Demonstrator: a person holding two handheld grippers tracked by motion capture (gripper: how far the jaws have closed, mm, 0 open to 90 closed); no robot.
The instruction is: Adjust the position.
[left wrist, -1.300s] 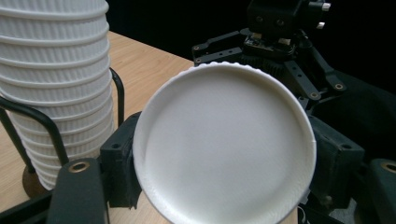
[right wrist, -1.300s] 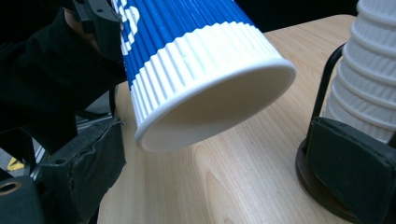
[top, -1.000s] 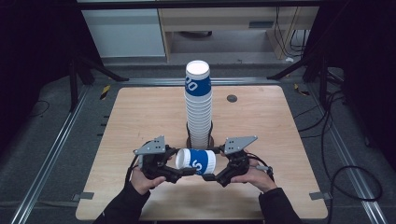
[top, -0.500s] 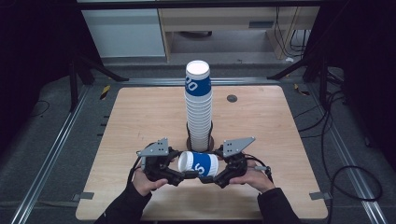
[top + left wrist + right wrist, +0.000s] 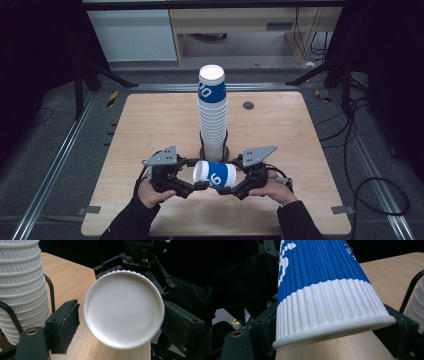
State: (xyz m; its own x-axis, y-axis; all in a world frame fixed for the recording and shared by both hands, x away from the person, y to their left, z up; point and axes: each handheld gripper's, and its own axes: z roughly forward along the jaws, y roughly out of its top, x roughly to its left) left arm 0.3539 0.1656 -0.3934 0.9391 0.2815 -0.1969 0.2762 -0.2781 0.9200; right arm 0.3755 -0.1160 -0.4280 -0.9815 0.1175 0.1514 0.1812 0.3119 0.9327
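Lying sideways near the tabletop's front edge, the paper cup sits clamped at its rim end in the right gripper. The left gripper stands wide around its base, jaws apart from it. Squeezing harder could crush the thin wall; swinging back could topple the cup stack just behind.

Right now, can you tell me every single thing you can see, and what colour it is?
table: one, light wood, centre of the high view
cup stack: one tall stack, blue and white, upside down, middle of the table
wire holder: one, black, around the stack's foot
loose cup: one, blue and white, on its side in the air in front of the stack
round spot: one, dark, on the table right of the stack; too small to tell what it is
cables: several, black, floor right of the table
left gripper: one, black, jaws open beside the cup's flat end
right gripper: one, black, shut on the cup's rim end
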